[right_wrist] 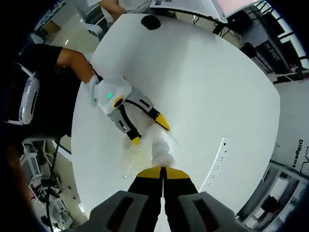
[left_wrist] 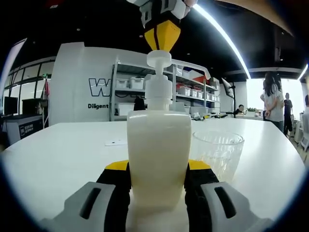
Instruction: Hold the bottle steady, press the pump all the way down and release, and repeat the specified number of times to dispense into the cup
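A cream pump bottle (left_wrist: 158, 145) stands upright on the white table (left_wrist: 58, 159), and my left gripper (left_wrist: 158, 166) is shut on its sides with yellow-tipped jaws. The white pump head (left_wrist: 159, 59) carries a long spout (left_wrist: 193, 66) that reaches right, above a clear glass cup (left_wrist: 218, 150). My right gripper (left_wrist: 162, 35) comes down from above, its yellow tip resting on the pump head. In the right gripper view, looking straight down, my right gripper (right_wrist: 163, 173) has its jaws shut together just over the pump head (right_wrist: 161, 151). The left gripper (right_wrist: 148, 131) holds the bottle there, beside the cup (right_wrist: 128, 157).
A small white card (left_wrist: 116, 142) lies on the table behind the bottle. A black round object (right_wrist: 150, 21) sits near the table's far edge. A person's sleeve and arm (right_wrist: 67, 58) reach in at the left. Shelves with bins (left_wrist: 193, 89) and people (left_wrist: 273, 99) stand beyond.
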Available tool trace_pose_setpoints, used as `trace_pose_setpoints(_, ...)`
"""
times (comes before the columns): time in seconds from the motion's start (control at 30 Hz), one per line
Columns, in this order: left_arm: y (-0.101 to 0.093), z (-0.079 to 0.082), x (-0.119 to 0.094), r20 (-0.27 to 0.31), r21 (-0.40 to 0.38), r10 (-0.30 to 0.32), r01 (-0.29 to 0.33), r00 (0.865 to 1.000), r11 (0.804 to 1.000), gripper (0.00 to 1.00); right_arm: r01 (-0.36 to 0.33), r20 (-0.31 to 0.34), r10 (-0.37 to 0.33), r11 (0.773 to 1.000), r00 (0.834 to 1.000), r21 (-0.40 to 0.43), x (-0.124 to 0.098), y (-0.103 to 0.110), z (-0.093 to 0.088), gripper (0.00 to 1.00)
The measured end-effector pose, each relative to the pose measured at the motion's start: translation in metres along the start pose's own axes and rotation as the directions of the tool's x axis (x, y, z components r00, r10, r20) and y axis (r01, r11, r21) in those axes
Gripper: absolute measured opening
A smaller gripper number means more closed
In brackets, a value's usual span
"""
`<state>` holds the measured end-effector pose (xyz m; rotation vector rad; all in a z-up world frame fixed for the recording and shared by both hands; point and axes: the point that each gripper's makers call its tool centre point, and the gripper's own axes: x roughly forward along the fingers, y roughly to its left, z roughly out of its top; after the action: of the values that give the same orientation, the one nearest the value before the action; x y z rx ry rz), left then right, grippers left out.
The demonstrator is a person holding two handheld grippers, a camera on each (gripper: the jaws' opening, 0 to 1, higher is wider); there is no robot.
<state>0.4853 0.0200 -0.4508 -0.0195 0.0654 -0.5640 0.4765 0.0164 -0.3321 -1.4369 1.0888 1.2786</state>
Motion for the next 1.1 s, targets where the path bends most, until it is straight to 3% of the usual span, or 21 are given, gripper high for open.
trace_pose_setpoints(0.63,0.0075,0.0026,0.0059,0.0,-0.002,-0.001,0.001,1.0,1.0,0.42,0.001,0.047,-0.001,1.0,0.999,0.011,-0.0023,0.0018,0.0018,0.0)
trace_pose_setpoints(1.1,0.0054,0.0027,0.0059,0.0,-0.006,-0.003,0.003,1.0,1.0,0.42,0.004,0.032,-0.006,0.998,0.999,0.062,-0.0006,0.0011,0.0014,0.0)
